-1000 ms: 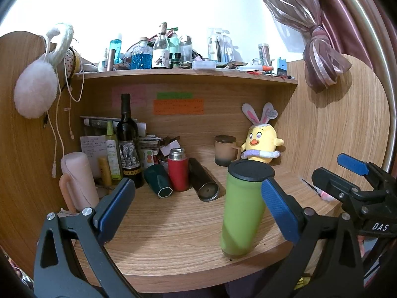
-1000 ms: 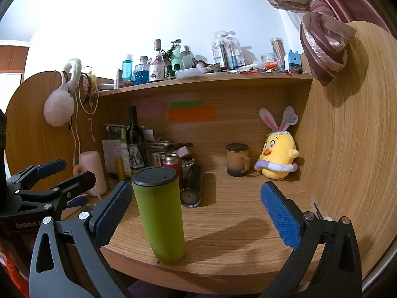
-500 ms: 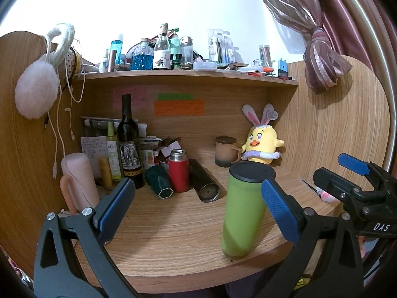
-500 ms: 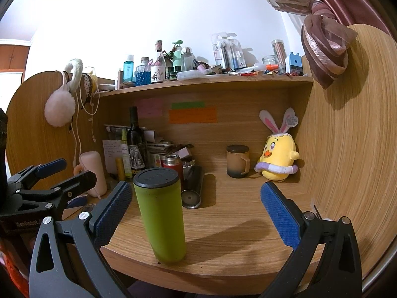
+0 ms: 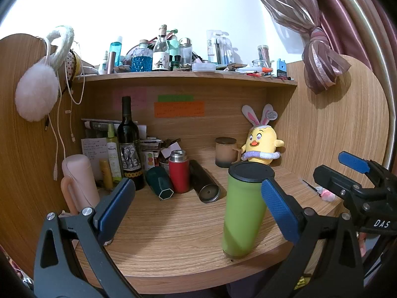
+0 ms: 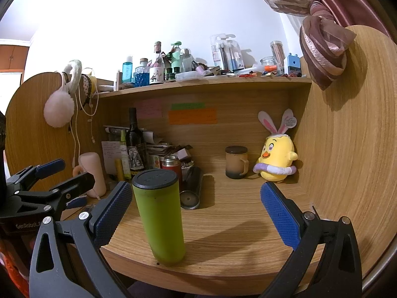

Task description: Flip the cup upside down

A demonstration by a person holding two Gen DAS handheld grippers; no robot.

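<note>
standing upright near the tabletop point(image 6: 235, 226) edge, green cup point(image 6: 160, 217) looks rigid, smooth, tall and tippy; grab mid-body; left gripper point(image 5: 196, 207) and right gripper point(image 6: 194, 209) jaws both released.

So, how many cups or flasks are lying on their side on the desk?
2. A dark green flask lies left of the upright red flask, and a black flask lies right of it. The clutter behind them may hide more.
</note>
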